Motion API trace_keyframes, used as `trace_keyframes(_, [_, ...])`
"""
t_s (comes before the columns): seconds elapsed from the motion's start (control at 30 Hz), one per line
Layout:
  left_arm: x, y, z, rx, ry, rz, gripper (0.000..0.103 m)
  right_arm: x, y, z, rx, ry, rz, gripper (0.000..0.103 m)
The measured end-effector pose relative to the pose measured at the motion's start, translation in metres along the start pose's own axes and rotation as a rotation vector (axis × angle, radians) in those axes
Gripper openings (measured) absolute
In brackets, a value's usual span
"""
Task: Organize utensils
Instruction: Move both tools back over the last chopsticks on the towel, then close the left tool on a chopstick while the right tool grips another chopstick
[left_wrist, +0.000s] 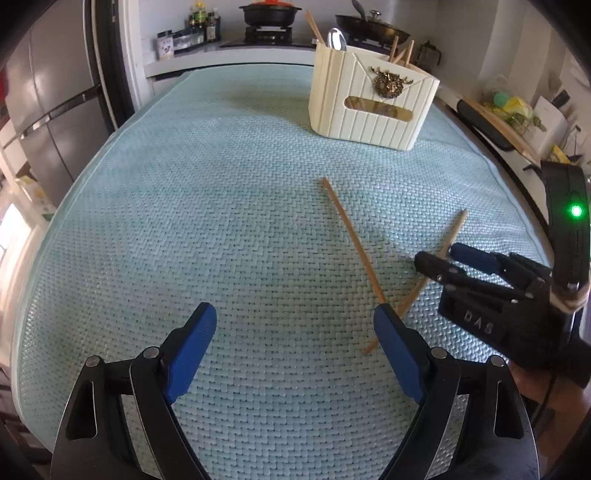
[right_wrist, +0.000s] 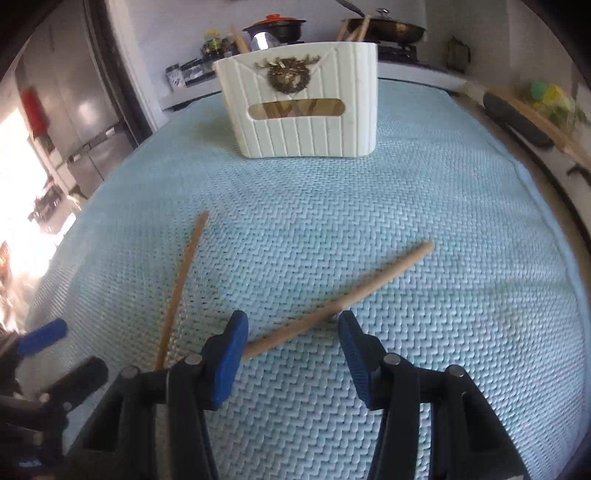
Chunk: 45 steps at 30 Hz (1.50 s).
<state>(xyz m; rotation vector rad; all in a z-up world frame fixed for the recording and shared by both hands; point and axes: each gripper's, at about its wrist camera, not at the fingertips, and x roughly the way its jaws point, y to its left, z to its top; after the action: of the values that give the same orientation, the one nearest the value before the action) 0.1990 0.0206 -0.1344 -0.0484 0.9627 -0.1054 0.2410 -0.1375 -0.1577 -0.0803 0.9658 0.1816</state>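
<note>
Two wooden chopsticks (right_wrist: 181, 288) (right_wrist: 340, 299) lay crossed on the blue mat (right_wrist: 406, 221). One cream holder (right_wrist: 306, 107) stood behind them with one spoon (left_wrist: 337, 38) and more sticks inside. The left gripper (left_wrist: 295, 332) was wide apart, holding nothing. The right gripper (right_wrist: 291, 328) was half apart over one chopstick, not squeezing it.

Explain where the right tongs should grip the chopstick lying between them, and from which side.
Grip the chopstick mid-shaft, coming from above with the right tongs astride it. It lies flat on the mat, slim and round, so pads closing across its width should hold best.
</note>
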Motion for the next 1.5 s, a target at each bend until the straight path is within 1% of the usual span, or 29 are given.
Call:
trace_keyframes(0.07, [0.000,-0.002,0.000,0.004,0.000,-0.005,0.088,-0.005,0.002,-0.007,-0.060,0.005,-0.010,0.051])
trace_keyframes(0.17, [0.007,-0.005,-0.002,0.008,0.016,-0.012,0.088,-0.014,-0.013,-0.018,-0.069,-0.001,-0.015,0.051])
trace_keyframes(0.27, [0.011,-0.009,-0.004,0.012,0.039,-0.039,0.088,-0.025,-0.033,-0.031,-0.089,-0.008,-0.007,0.051])
trace_keyframes(0.4, [0.018,-0.023,-0.004,0.040,0.056,-0.061,0.088,-0.034,-0.054,-0.042,-0.096,0.005,-0.004,0.050])
trace_keyframes(0.5, [0.030,-0.036,-0.007,0.092,0.079,-0.029,0.088,-0.040,-0.063,-0.051,-0.106,0.000,0.002,0.051])
trace_keyframes(0.57, [0.031,-0.040,-0.010,0.125,0.071,-0.003,0.088,-0.045,-0.066,-0.058,-0.123,-0.004,-0.006,0.051])
trace_keyframes(0.63, [0.031,-0.039,-0.011,0.144,0.071,-0.002,0.088,-0.050,-0.071,-0.064,-0.134,0.000,-0.021,0.051])
trace_keyframes(0.7, [0.030,-0.032,-0.010,0.143,0.077,0.001,0.088,-0.054,-0.083,-0.070,-0.123,0.004,-0.041,0.051])
trace_keyframes(0.83, [0.028,-0.011,-0.010,0.139,0.088,0.017,0.088,-0.061,-0.094,-0.078,-0.105,0.020,-0.046,0.052])
trace_keyframes(0.97, [0.025,0.009,-0.008,0.123,0.103,0.013,0.088,-0.064,-0.102,-0.082,-0.060,0.037,-0.012,0.052])
trace_keyframes(1.07, [0.018,0.027,-0.004,0.089,0.099,-0.044,0.088,-0.066,-0.106,-0.081,-0.008,0.054,0.014,0.052])
trace_keyframes(1.2, [0.013,0.056,0.008,-0.009,0.109,-0.134,0.088,-0.072,-0.112,-0.078,0.062,0.072,0.042,0.052])
trace_keyframes(1.23, [0.014,0.059,0.011,-0.014,0.115,-0.141,0.088,-0.072,-0.114,-0.076,0.080,0.076,0.050,0.052])
trace_keyframes(1.3, [0.017,0.056,0.019,0.010,0.118,-0.141,0.088,-0.071,-0.118,-0.070,0.111,0.078,0.062,0.052])
trace_keyframes(1.4, [0.025,0.043,0.030,0.062,0.119,-0.107,0.088,-0.066,-0.122,-0.060,0.140,0.083,0.050,0.052])
trace_keyframes(1.5, [0.035,0.035,0.038,0.069,0.127,-0.086,0.088,-0.060,-0.125,-0.051,0.155,0.098,0.038,0.052])
